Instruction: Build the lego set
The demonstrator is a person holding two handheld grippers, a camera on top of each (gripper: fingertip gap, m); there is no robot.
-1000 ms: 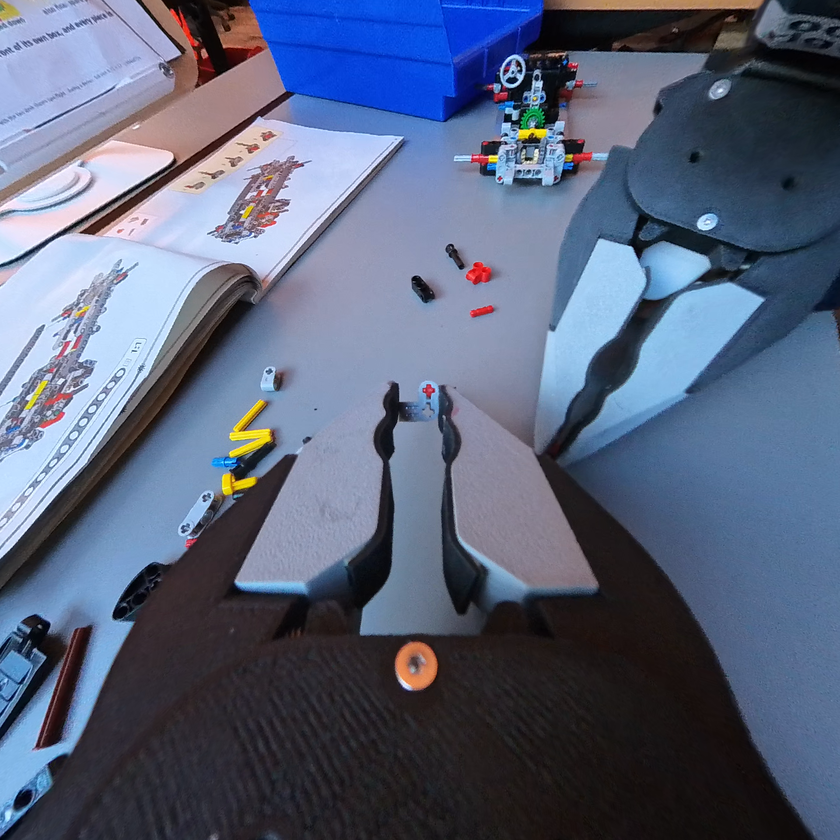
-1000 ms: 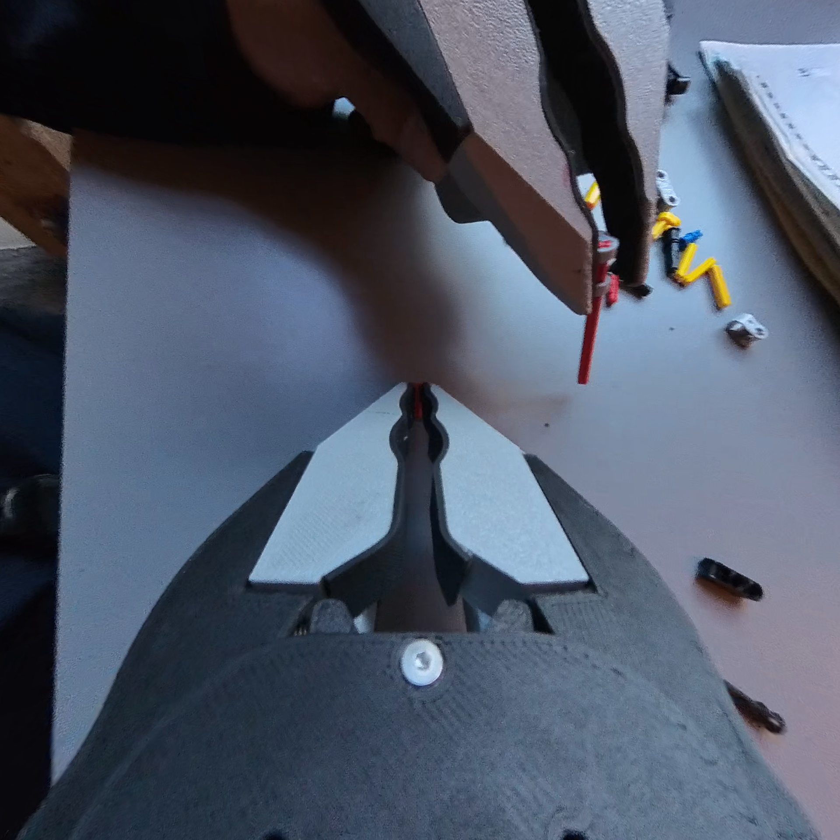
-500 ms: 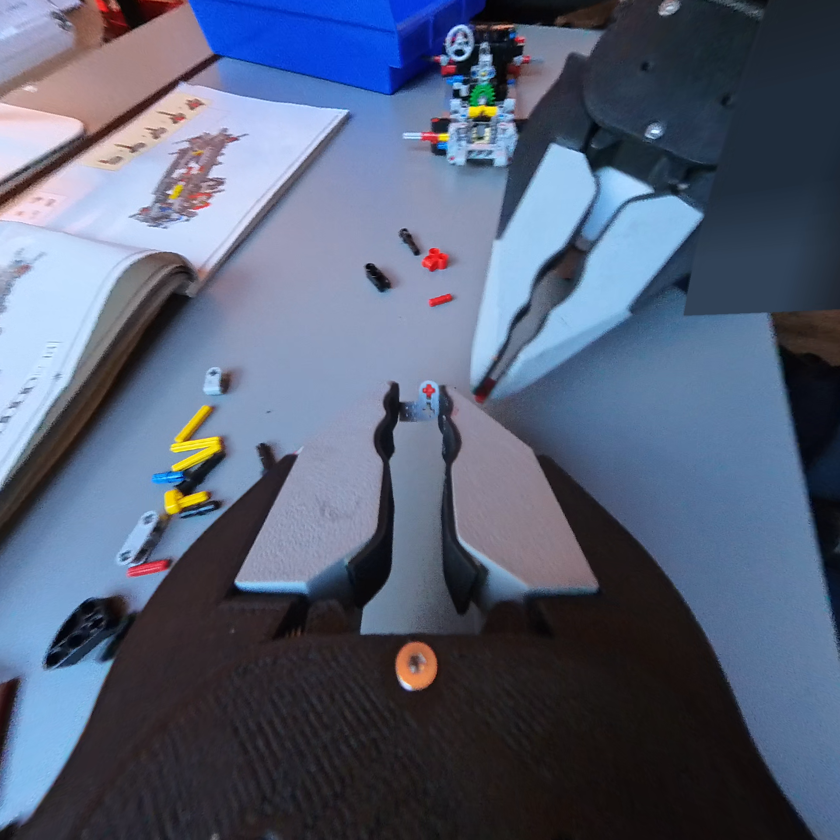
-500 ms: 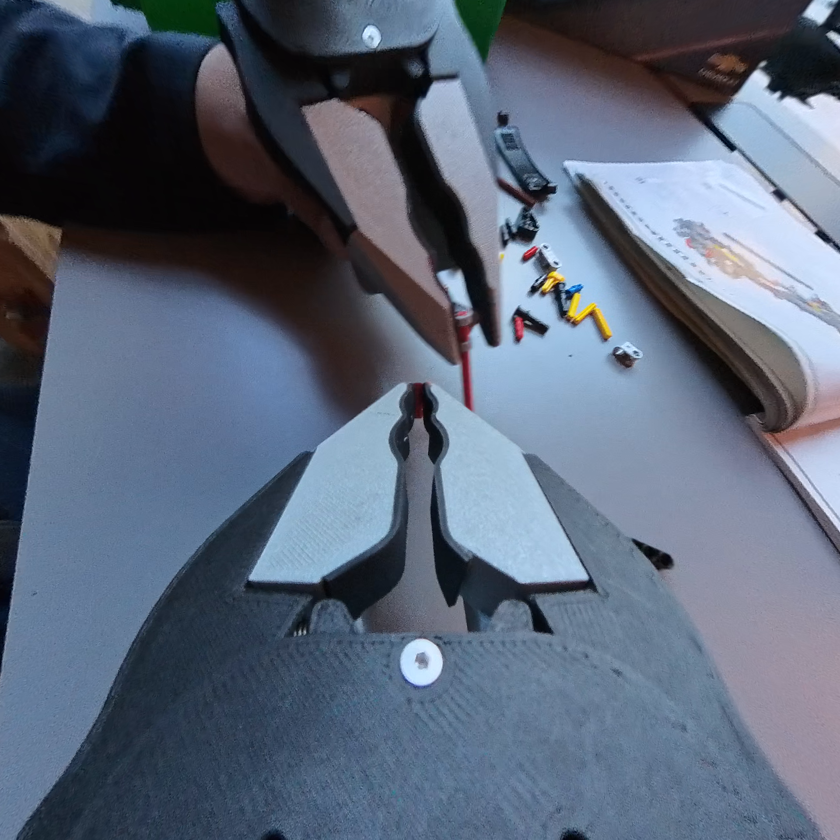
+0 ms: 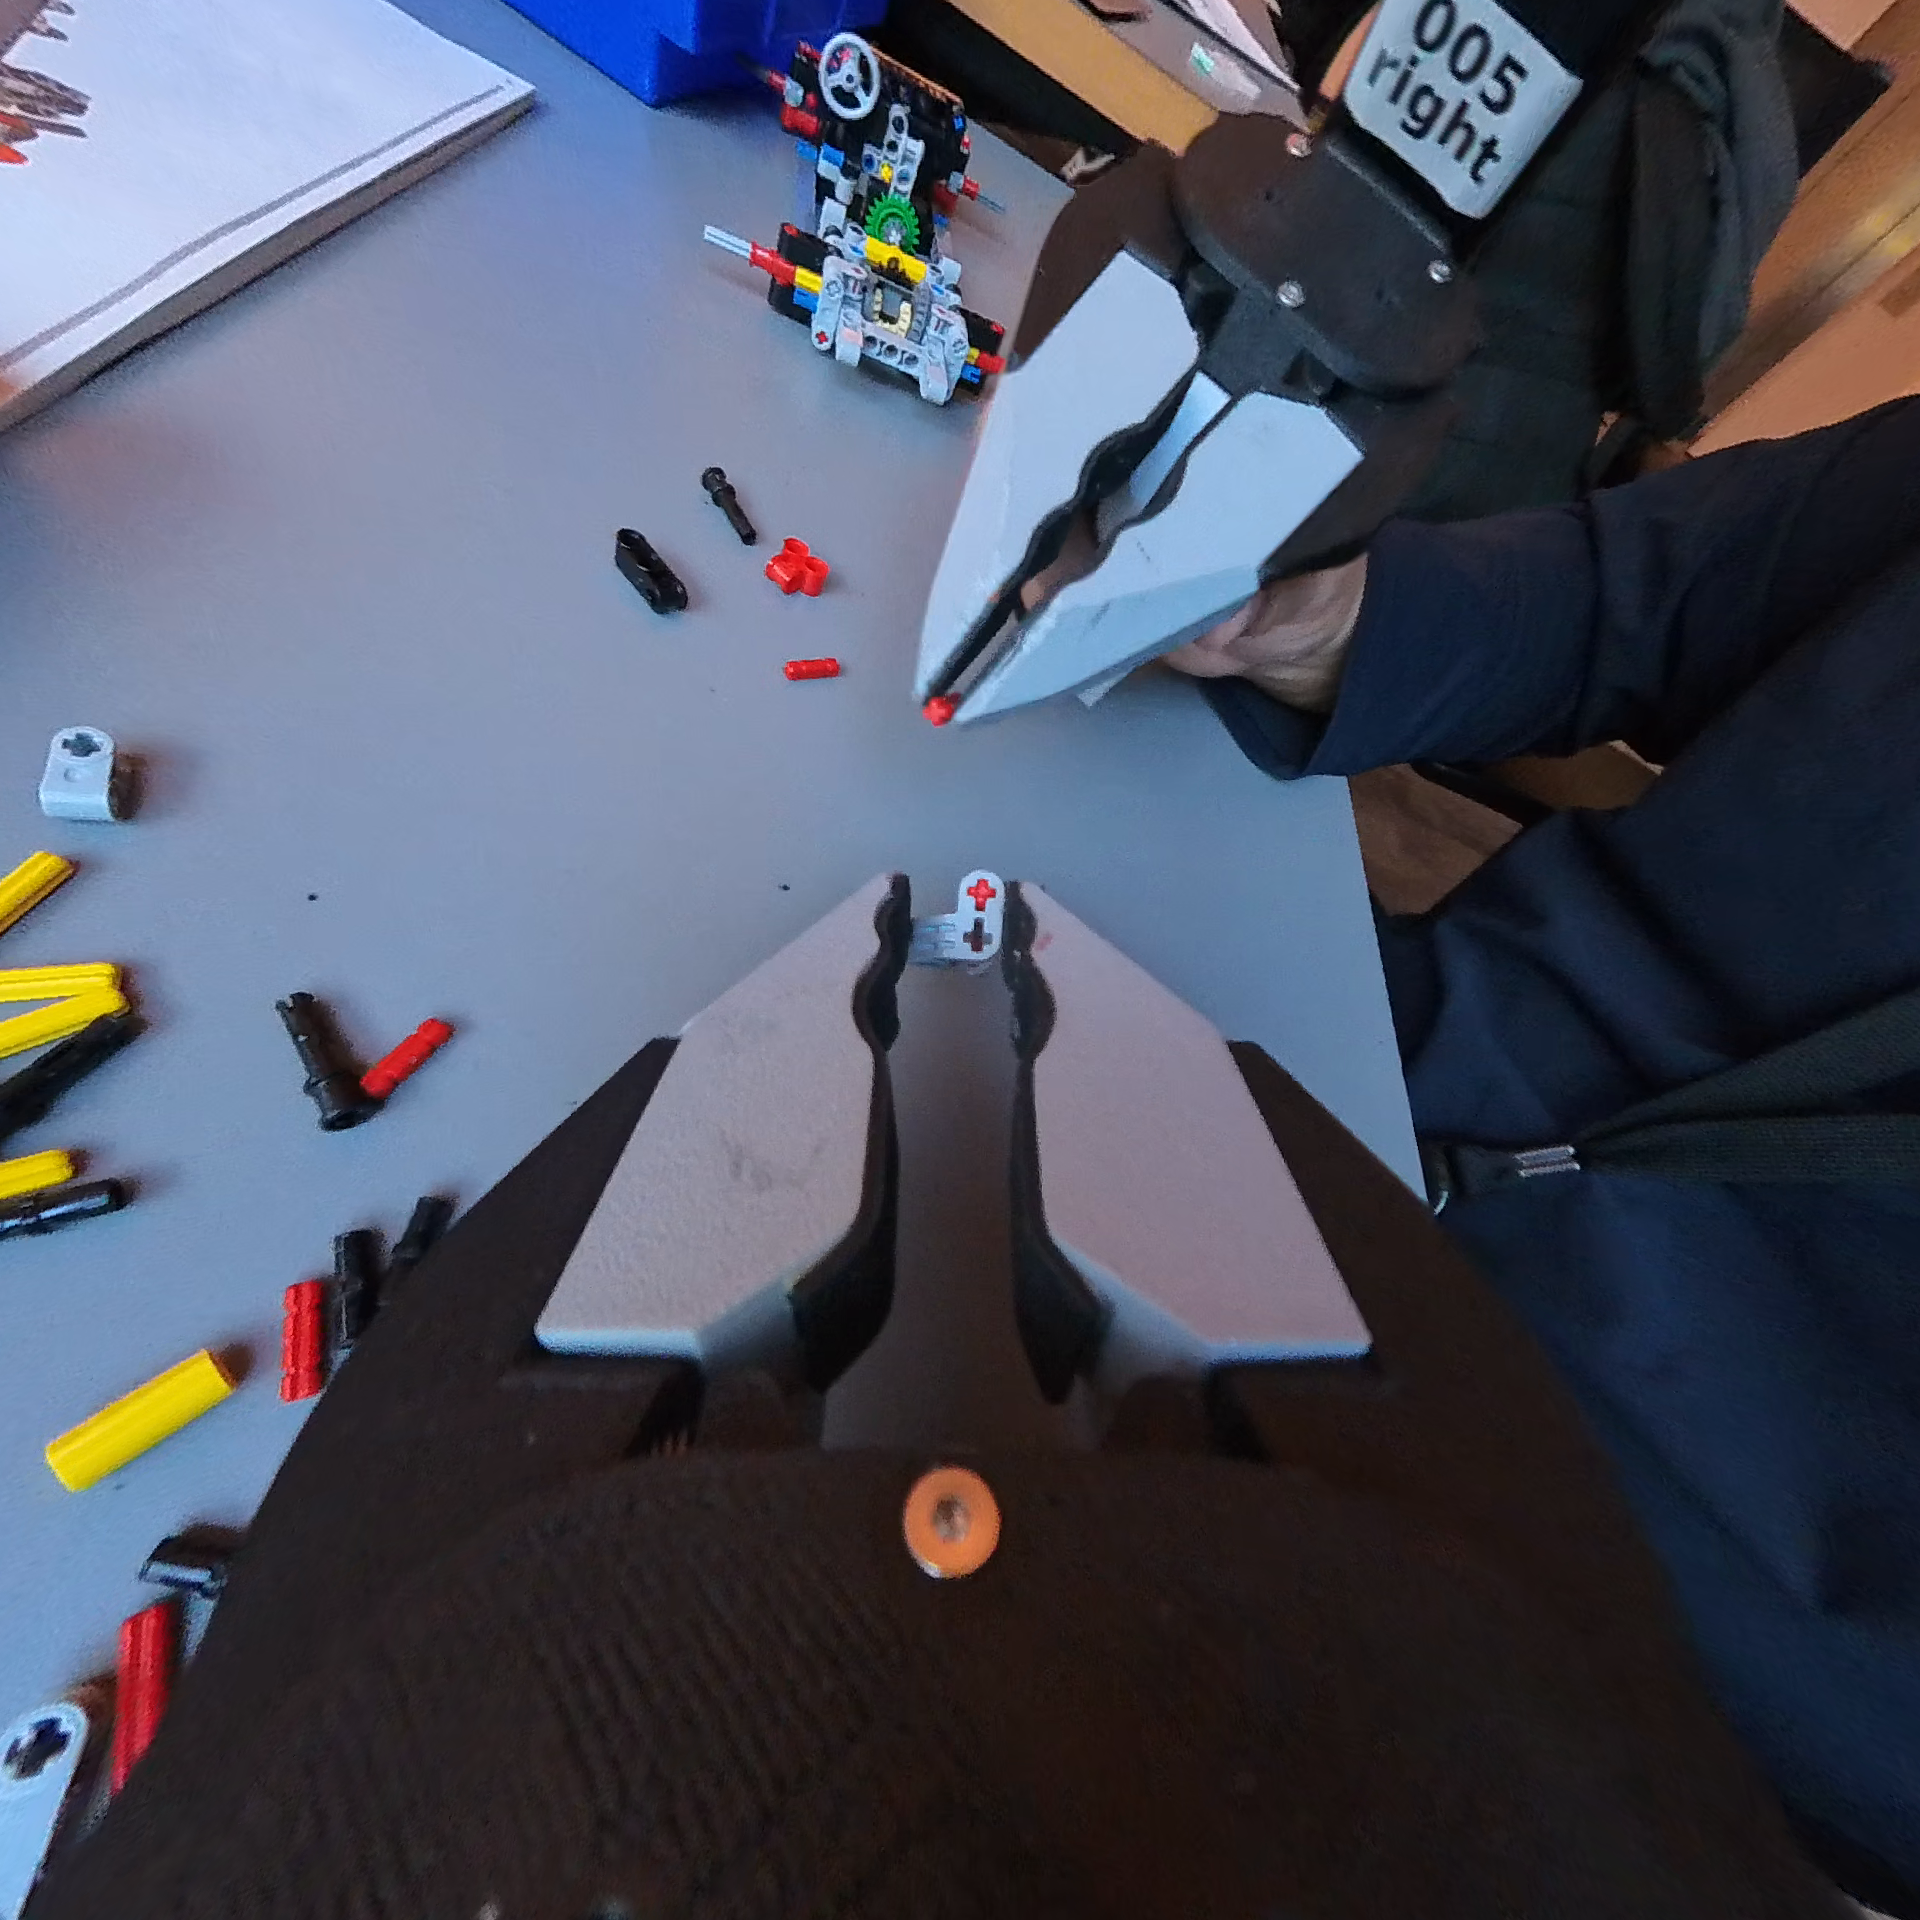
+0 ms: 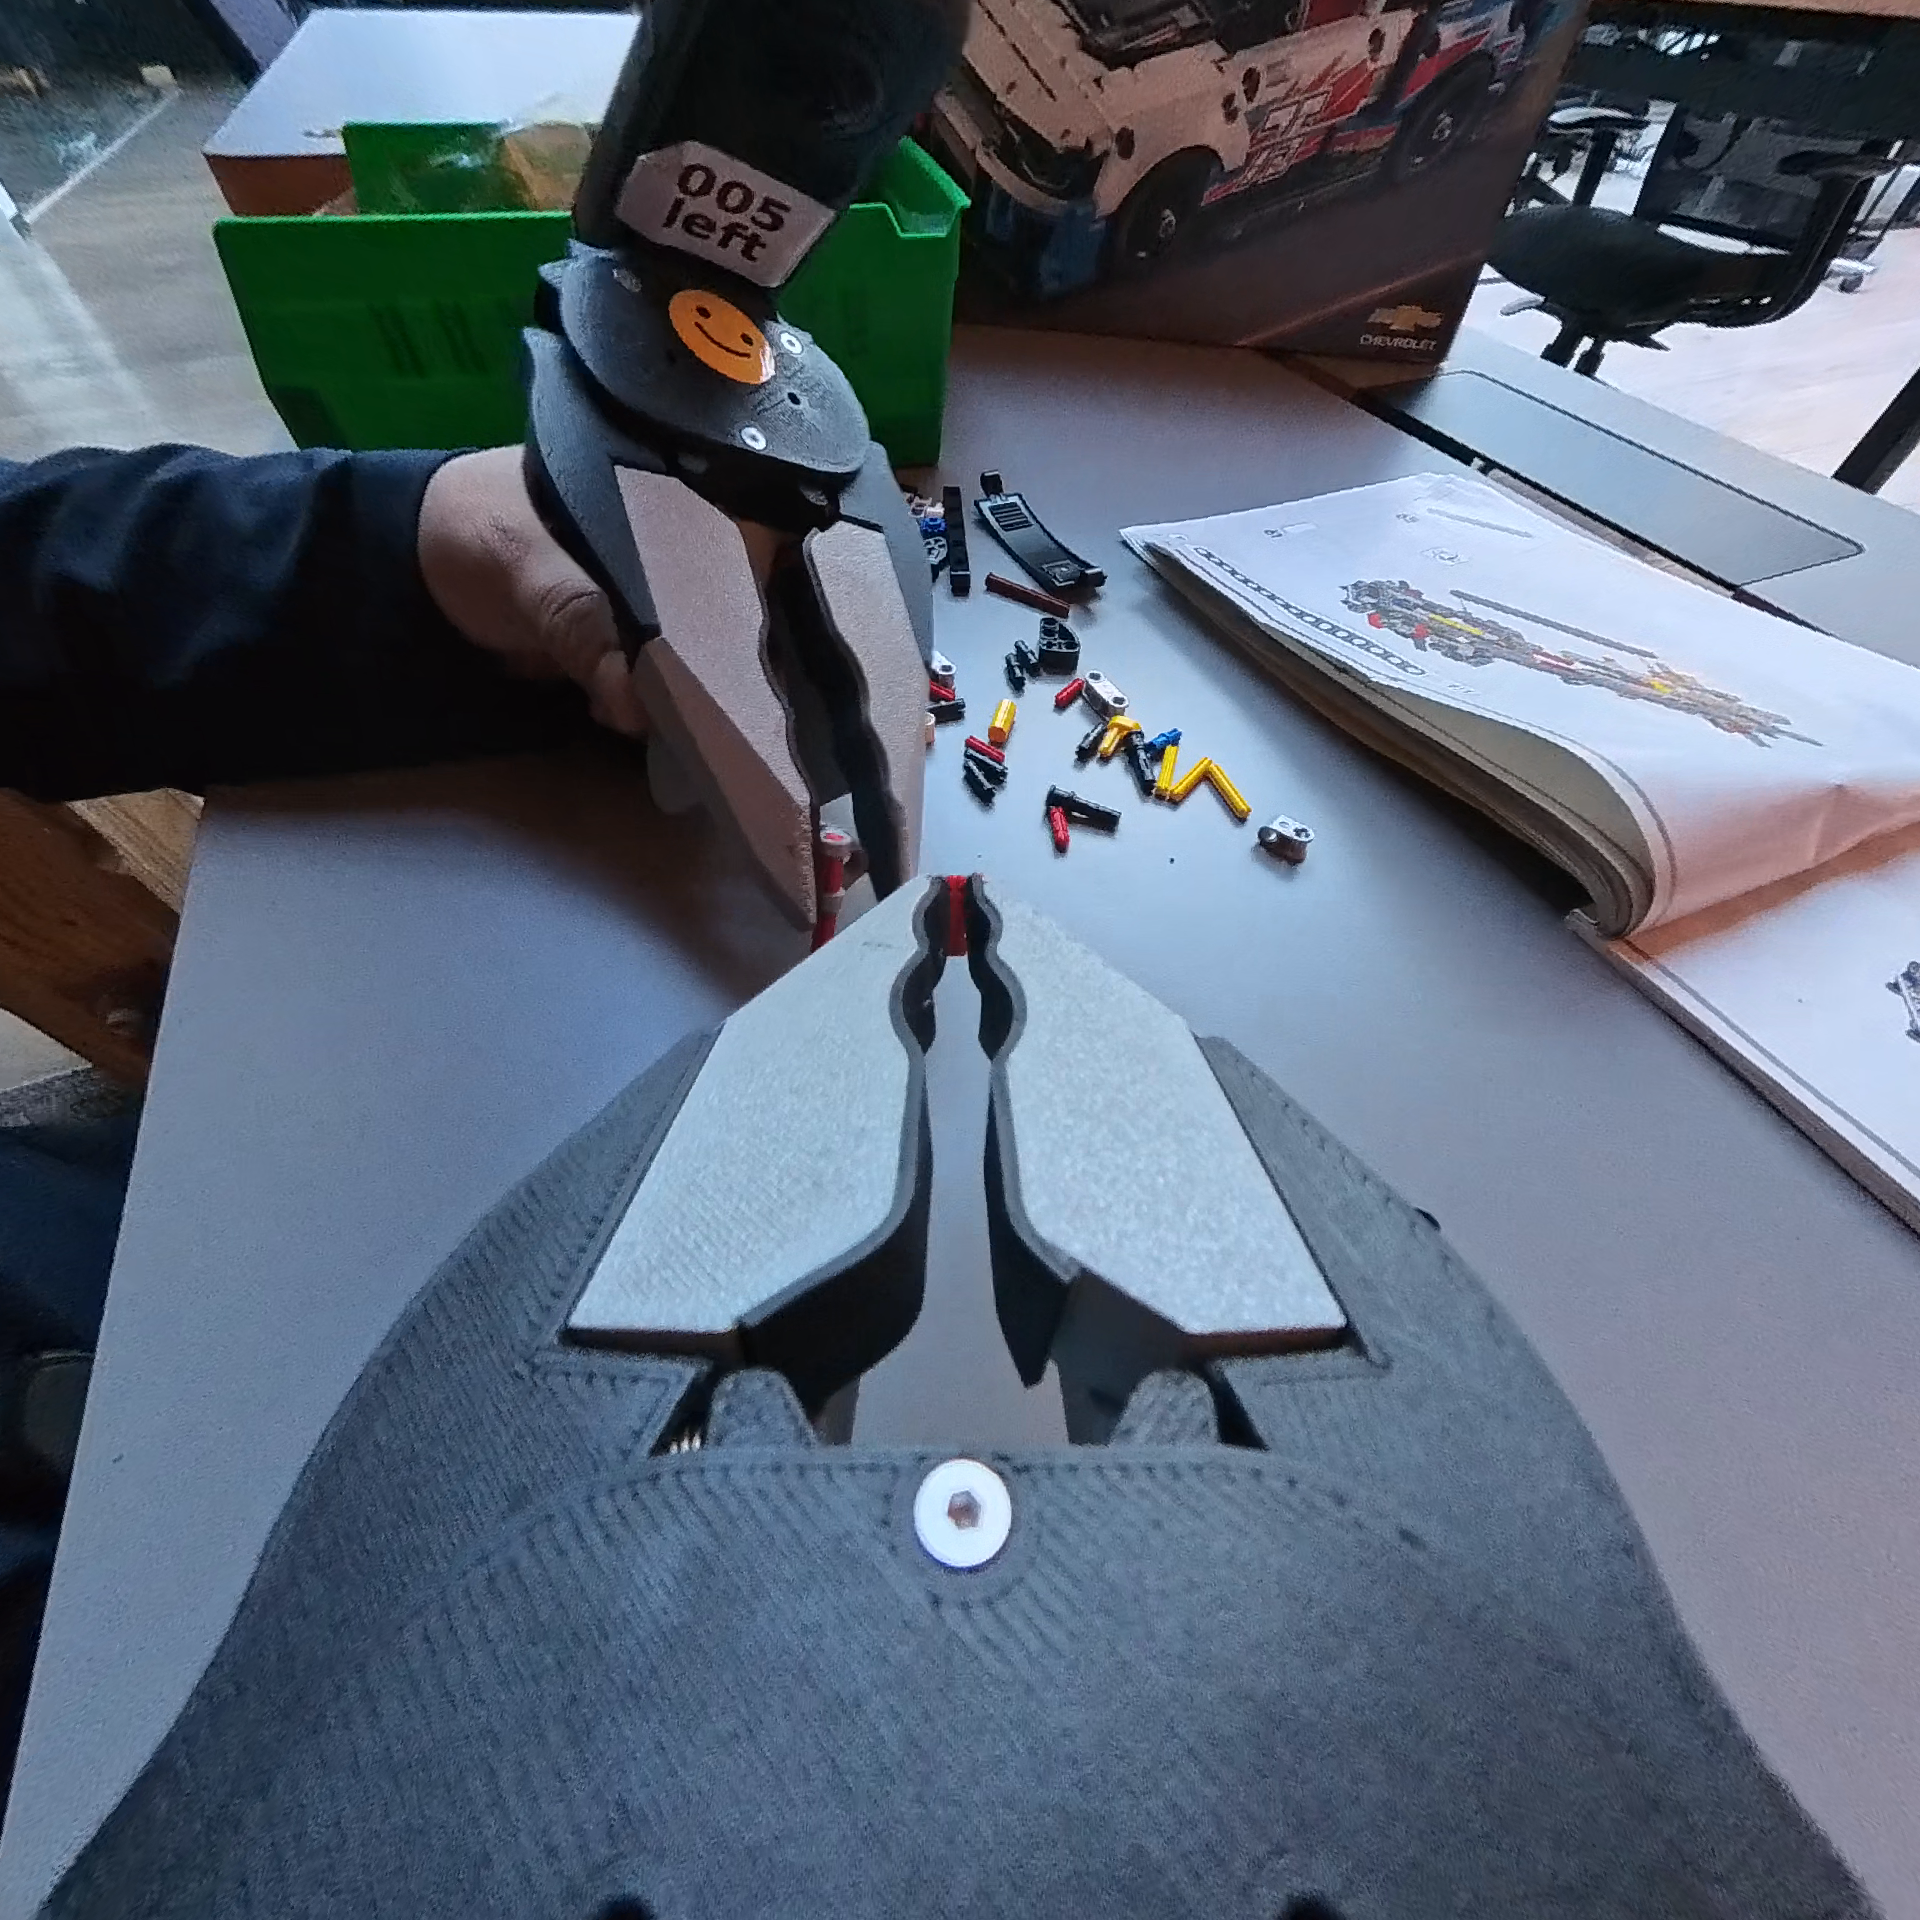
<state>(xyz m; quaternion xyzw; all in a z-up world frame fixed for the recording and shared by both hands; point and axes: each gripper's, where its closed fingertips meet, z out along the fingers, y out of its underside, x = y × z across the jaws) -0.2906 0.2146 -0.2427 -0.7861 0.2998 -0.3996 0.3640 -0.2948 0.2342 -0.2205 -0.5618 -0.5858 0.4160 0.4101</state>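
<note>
left gripper (image 5: 951, 925): my pads clamp one light grey connector (image 5: 961, 928) carrying one red axle
right gripper (image 6: 954, 914): my tips pinch one small red pin (image 6: 954, 912)
table (image 5: 520, 727): loose yellow, black, red pieces
far: one chassis build (image 5: 883, 239), one manual (image 6: 1558, 675), one green bin (image 6: 416, 312); labels unread

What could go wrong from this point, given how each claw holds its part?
1. The right claw pinches a small red pin only at its very tips; a nudge could pop it out onto the table.
2. The left claw grips a grey connector with a red axle hanging below; a bump on that axle could twist the connector in the grasp.
3. Both claws sit near the table edge; a dropped part could fall off.
</note>
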